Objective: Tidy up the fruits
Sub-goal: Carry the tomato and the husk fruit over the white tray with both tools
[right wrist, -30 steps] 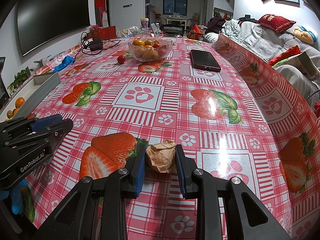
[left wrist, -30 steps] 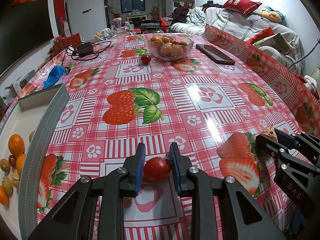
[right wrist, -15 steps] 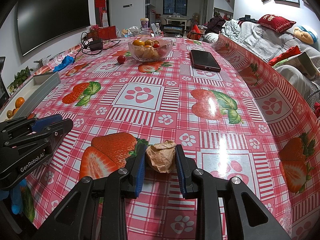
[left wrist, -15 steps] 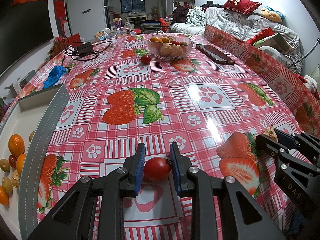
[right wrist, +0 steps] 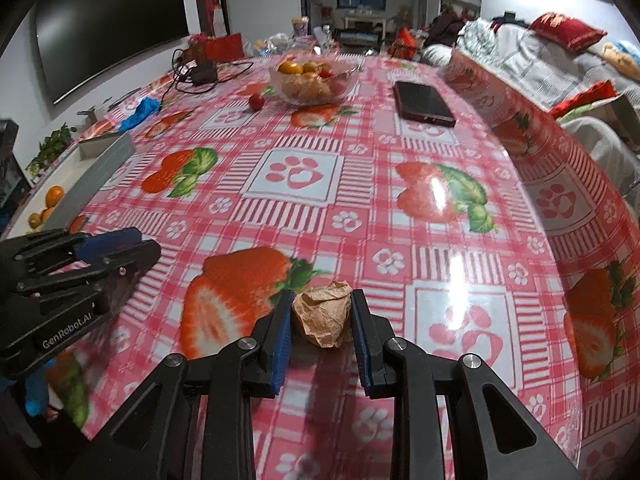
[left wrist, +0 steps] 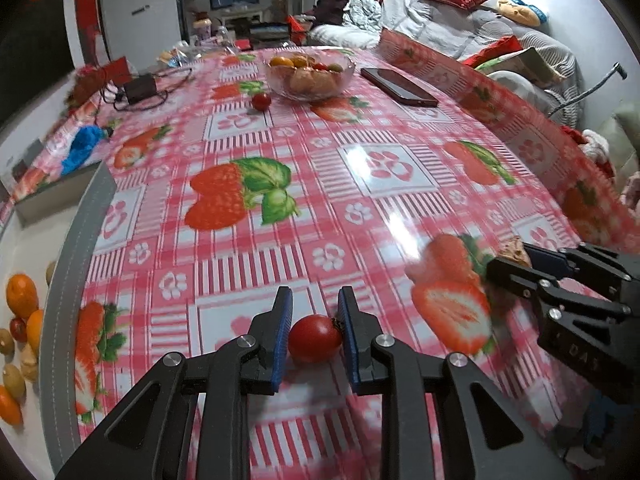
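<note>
My left gripper (left wrist: 314, 330) pinches a smooth, round red tomato (left wrist: 315, 337) near the table's (left wrist: 384, 208) front edge. My right gripper (right wrist: 320, 320) pinches a crumpled, papery brown husk fruit (right wrist: 323, 315) just to its right. The glossy tablecloth is red plaid with strawberries. A clear glass bowl (left wrist: 310, 74) near the far edge holds oranges and pale fruit; a loose tomato (left wrist: 261, 101) lies just beside it, a flat dark phone (left wrist: 399, 86) to its right. Off the left edge, a white tray (left wrist: 60, 280) with a grey rim holds oranges and small fruit.
</note>
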Available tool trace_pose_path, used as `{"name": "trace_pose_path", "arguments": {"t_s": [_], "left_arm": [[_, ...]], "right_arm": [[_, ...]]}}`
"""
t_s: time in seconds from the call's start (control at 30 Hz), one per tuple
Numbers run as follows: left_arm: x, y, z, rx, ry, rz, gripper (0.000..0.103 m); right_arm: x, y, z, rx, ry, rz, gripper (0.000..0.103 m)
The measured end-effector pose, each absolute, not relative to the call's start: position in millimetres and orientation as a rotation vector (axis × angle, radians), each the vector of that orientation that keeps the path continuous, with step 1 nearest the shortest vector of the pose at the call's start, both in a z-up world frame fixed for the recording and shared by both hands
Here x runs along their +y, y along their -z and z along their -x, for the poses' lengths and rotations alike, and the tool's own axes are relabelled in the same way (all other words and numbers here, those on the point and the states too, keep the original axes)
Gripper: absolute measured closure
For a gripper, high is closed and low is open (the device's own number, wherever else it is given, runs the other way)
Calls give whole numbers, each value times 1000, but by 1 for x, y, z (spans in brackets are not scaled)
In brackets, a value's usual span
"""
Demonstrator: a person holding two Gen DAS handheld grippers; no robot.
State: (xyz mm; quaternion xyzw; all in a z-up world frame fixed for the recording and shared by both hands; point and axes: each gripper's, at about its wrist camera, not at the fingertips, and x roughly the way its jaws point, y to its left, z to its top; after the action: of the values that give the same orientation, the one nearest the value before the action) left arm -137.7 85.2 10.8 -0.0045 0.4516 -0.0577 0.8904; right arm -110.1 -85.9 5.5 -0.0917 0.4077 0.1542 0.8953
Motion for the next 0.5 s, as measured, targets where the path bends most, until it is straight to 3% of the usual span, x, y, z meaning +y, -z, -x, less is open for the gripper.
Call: {"name": "trace_pose_path", "arguments": {"t_s": [0.3, 0.5], "left_arm": [[135, -52, 173, 897, 112, 100, 77], [211, -78, 190, 865, -66, 160, 77]], "right_arm": [[-59, -27, 110, 929, -423, 94, 74], [9, -48, 105, 944, -569, 86, 74]]}}
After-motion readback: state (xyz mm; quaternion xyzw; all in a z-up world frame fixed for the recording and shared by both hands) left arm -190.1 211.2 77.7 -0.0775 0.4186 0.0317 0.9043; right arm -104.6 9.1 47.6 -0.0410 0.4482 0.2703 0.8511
